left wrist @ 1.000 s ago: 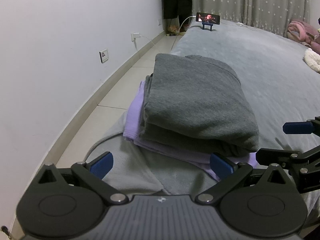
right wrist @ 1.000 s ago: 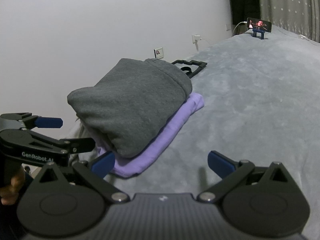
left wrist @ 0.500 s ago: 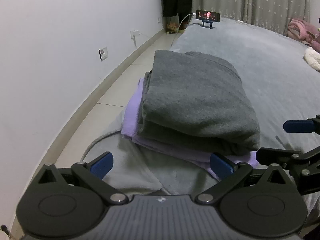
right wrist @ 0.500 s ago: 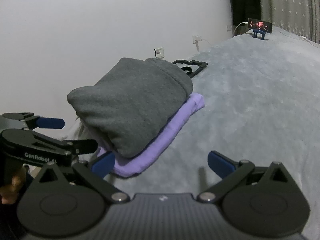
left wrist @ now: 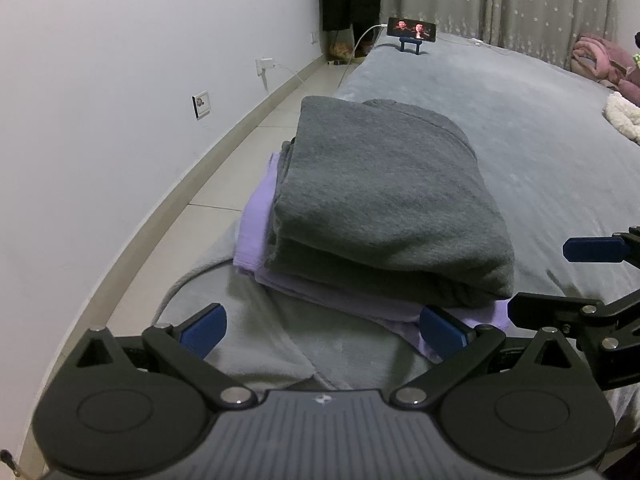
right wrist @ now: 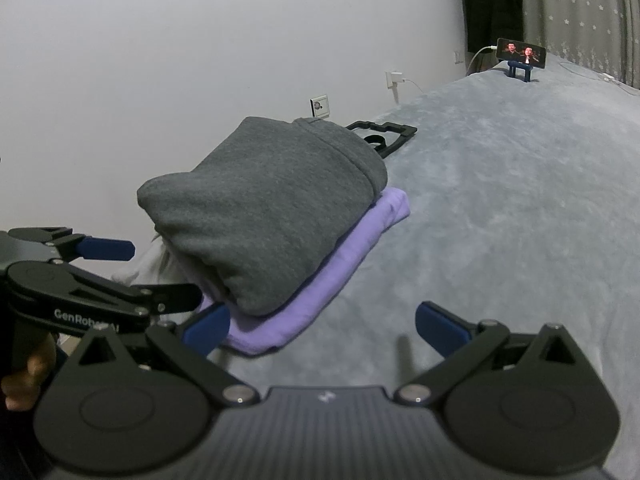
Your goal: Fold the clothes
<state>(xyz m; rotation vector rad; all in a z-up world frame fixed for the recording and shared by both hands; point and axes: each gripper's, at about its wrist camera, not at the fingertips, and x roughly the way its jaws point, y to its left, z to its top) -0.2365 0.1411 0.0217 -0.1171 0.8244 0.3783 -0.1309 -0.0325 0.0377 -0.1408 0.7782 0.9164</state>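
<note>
Each hand-held gripper, left (left wrist: 322, 328) and right (right wrist: 322, 326), has a black ribbed body, two round black discs, triangular cut-out links with silver screws, and blue finger pads (left wrist: 202, 328). White "GenRobot" lettering marks the left one's side.

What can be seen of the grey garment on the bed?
The grey garment looks like thick, fleecy sweatshirt fabric, folded into a bulky rectangle of several layers, with a ribbed band showing at its far end. It lies flat on a folded purple garment, which sticks out beneath it, near the edge of the grey bed. Neither open gripper touches it.
</note>
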